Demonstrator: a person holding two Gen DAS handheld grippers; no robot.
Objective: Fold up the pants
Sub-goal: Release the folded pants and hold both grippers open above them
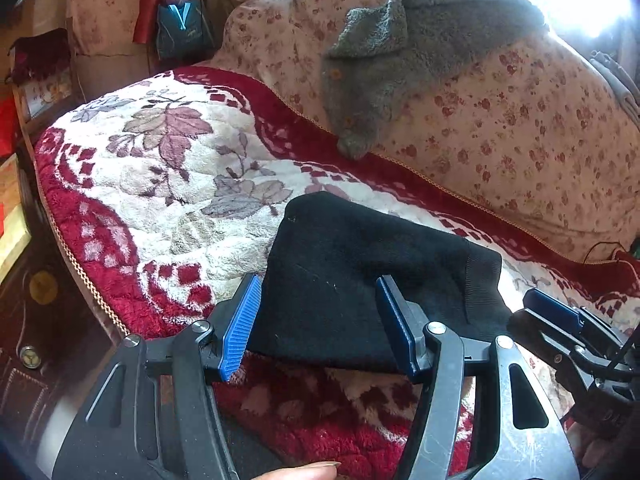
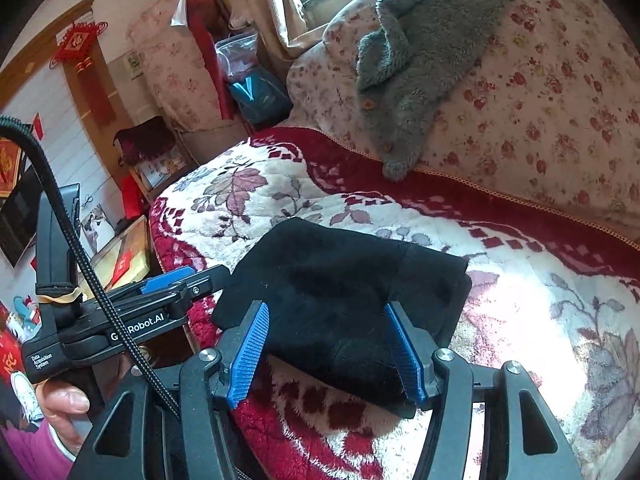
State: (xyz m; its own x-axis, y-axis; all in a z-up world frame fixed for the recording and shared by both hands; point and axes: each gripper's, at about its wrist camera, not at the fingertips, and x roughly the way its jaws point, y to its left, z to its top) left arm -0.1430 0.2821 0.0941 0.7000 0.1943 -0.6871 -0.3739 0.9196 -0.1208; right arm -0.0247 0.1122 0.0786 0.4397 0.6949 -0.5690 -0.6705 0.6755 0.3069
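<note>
The black pants (image 1: 360,280) lie folded into a compact bundle on the red-and-cream flowered blanket (image 1: 160,168) of the bed, near its front edge. The left tongs (image 1: 320,320) and right tongs (image 2: 326,354) both stand open above the bundle, gripping nothing. The thick knit could spring open if nudged by a finger, and the bundle could slide off the edge. A teal bag (image 1: 182,30) stands behind the bed; its contents can't be made out.

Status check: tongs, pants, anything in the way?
Left tongs and right tongs open, empty. Black knit pants folded compact on red floral blanket. Nothing in the way.
</note>
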